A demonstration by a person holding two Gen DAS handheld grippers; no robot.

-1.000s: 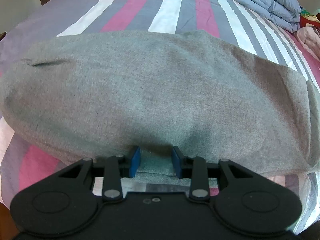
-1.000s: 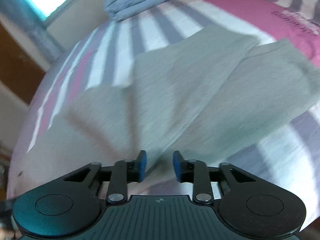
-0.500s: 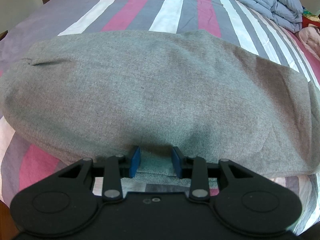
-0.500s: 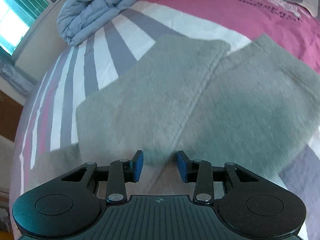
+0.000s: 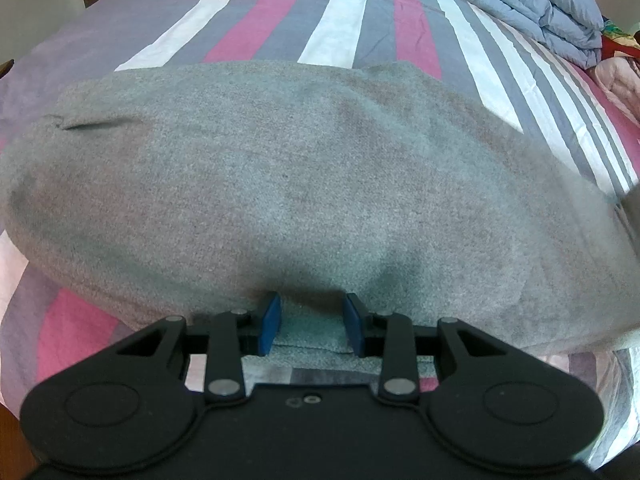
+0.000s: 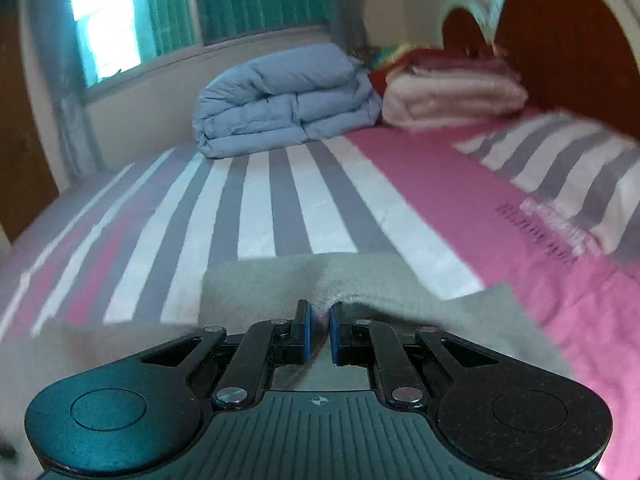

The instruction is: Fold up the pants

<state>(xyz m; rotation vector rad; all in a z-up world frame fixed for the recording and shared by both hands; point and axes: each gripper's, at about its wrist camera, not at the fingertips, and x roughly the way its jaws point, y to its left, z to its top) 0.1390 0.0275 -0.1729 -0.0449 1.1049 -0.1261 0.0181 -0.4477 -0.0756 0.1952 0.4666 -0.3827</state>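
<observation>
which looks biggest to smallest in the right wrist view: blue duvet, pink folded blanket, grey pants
1. blue duvet
2. pink folded blanket
The grey pants are unranked: close to the camera and partly hidden behind the right gripper.

The grey pants (image 5: 304, 184) are showing a soft, fuzzy, fleece-like knit — matt, with a fine speckled nap. Under them the pink, grey and white striped bedsheet (image 5: 352, 28) is looking like smooth woven cloth, lightly creased. The folded pale-blue quilt (image 6: 288, 96) is reading as puffy, stitched fabric with a faint sheen, and the folded pale-pink blanket (image 6: 452, 96) beside it is looking plush. The left gripper (image 5: 311, 322) is appearing as matt black plastic with dull silver metal rivets and smooth blue pads (image 5: 269, 328); the right gripper (image 6: 319, 332) is showing the same finish (plus a ribbed body). The brown headboard (image 6: 568, 40) is looking like polished wood.
</observation>
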